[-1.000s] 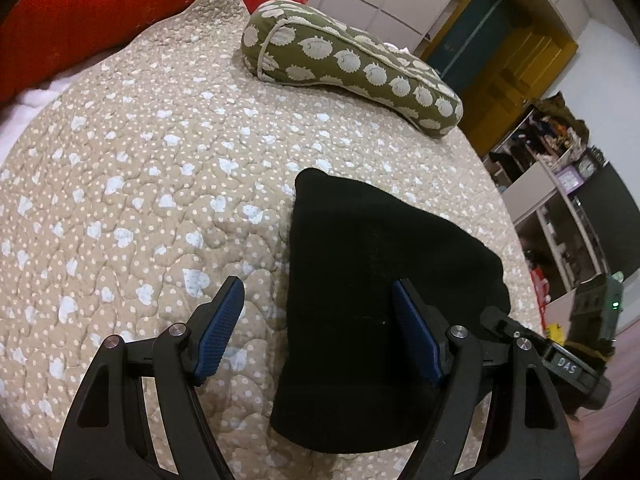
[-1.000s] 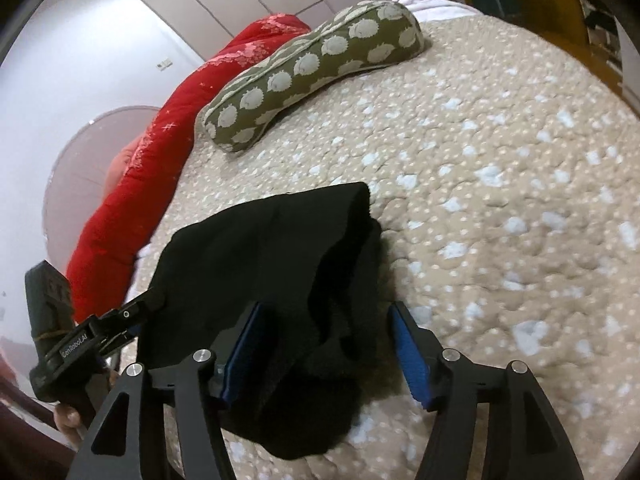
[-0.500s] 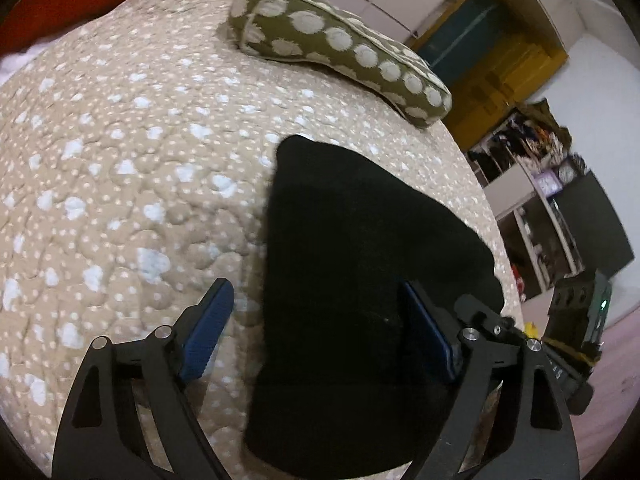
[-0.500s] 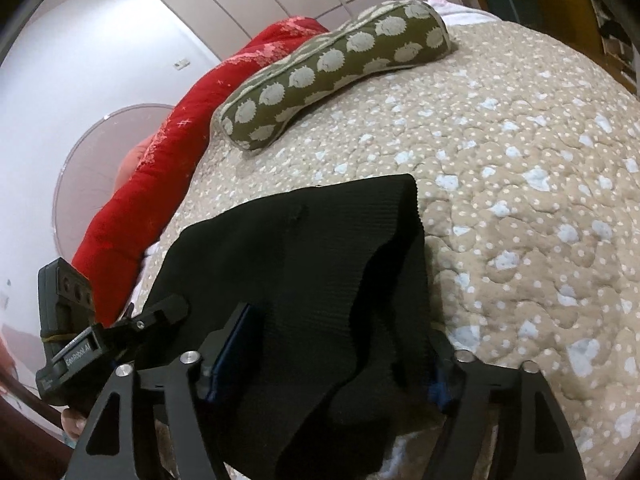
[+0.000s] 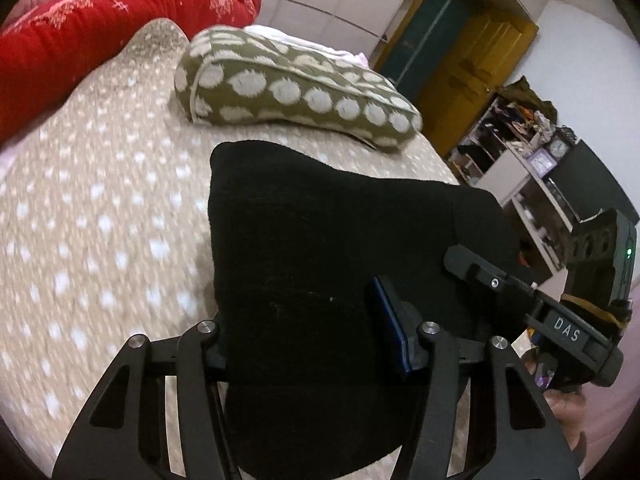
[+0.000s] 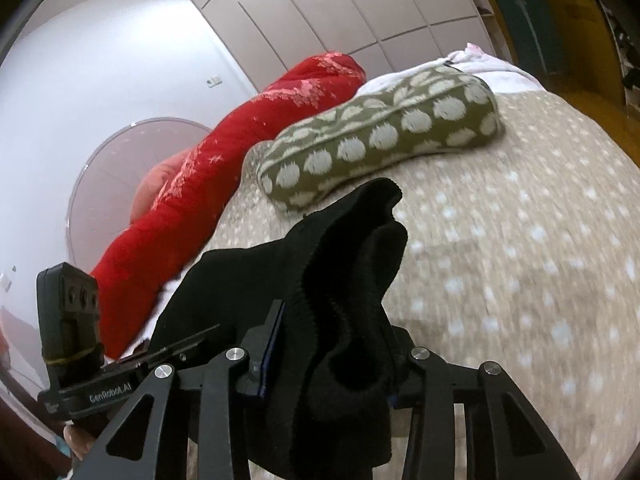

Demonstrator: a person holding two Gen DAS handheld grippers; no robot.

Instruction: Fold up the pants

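Observation:
The black pants (image 5: 320, 248) lie folded into a thick bundle on the beige quilted bed (image 5: 100, 220). My left gripper (image 5: 308, 336) is shut on the bundle's near edge; its left pad is hidden under the cloth. My right gripper (image 6: 328, 356) is shut on the other side of the same pants (image 6: 304, 280), whose cloth bunches up between the jaws and rises off the bed. The right gripper also shows at the right of the left wrist view (image 5: 532, 300), and the left one at the left of the right wrist view (image 6: 100, 380).
An olive pillow with white spots (image 5: 292, 92) lies beyond the pants across the bed. A red blanket roll (image 5: 80, 40) lies along the far left edge. Shelves and a cabinet (image 5: 540, 168) stand beyond the bed's right edge.
Both grippers have closed from open onto the pants. The bundle's near edge has lifted off the bed and both views have tilted upward.

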